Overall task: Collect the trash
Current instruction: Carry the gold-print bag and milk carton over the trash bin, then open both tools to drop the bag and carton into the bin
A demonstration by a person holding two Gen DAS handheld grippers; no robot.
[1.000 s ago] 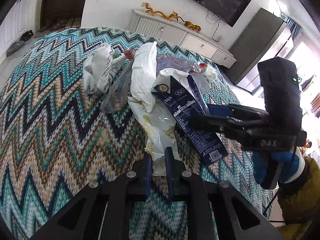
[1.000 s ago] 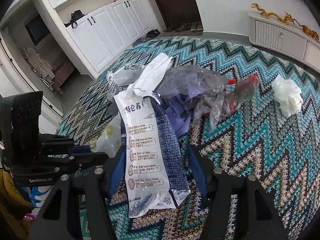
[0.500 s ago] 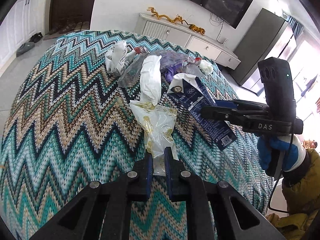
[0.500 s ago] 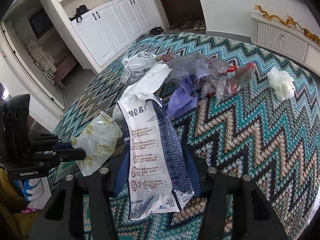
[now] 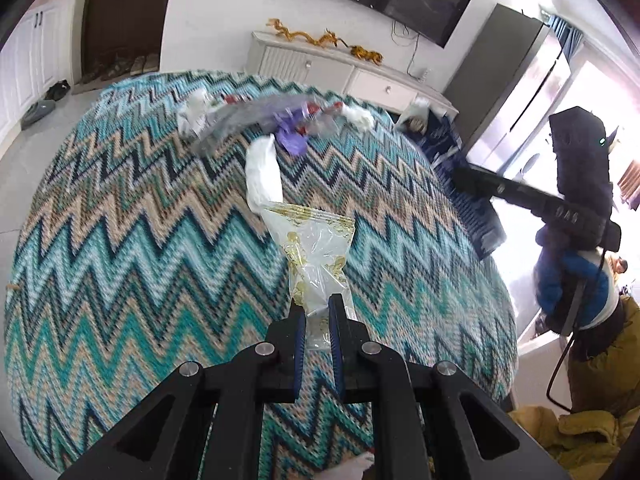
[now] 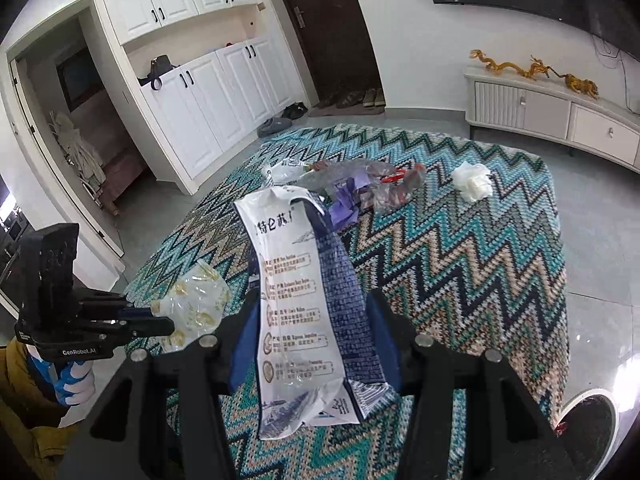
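I've drawn both claws back from the pile. Left view: left claw [image 5: 318,322] pinches the clear wrapper [image 5: 314,254], limp, light, held by its tail above the table [image 5: 120,260]. Right view: right claw [image 6: 310,334] clamps the crinkly milk pouch [image 6: 298,304] mid-body.

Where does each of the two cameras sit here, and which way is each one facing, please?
Left wrist: on the left gripper, facing the TV wall across the zigzag cloth; shows its fingers pinching the clear gold-printed bag.
Right wrist: on the right gripper, facing the white cabinets; shows its fingers around the blue-and-white pouch.
Shared: each sees the other gripper, the cloth, the trash pile.
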